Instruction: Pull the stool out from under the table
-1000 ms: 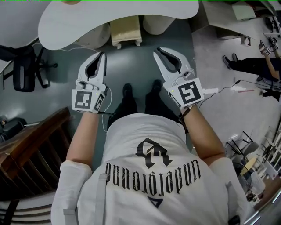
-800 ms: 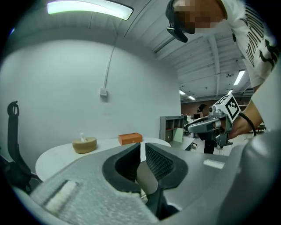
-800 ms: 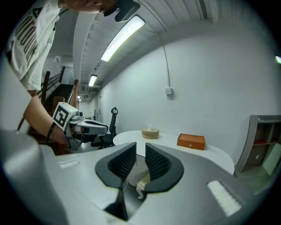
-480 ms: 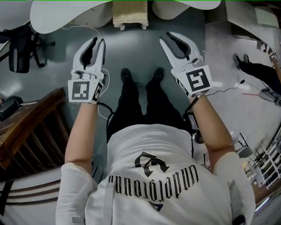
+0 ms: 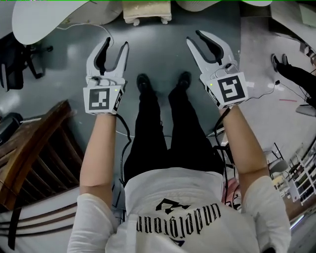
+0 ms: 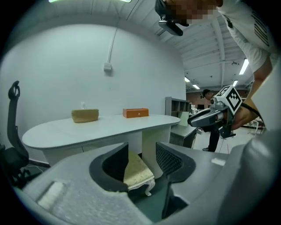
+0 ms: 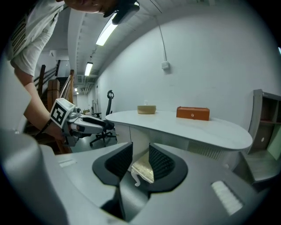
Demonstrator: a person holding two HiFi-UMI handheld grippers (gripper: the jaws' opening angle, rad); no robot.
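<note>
While opening empty-jawed, left gripper (image 5: 115, 44) and right gripper (image 5: 194, 37) outstretched toward stool (image 5: 147, 11).

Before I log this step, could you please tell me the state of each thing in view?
stool: upright, partly under the table, untouched.
table: standing, orange box on top.
orange box: lid shut.
left gripper: open, jaws have just been opening, nothing between them.
right gripper: open, jaws have just been opening, nothing between them.
</note>
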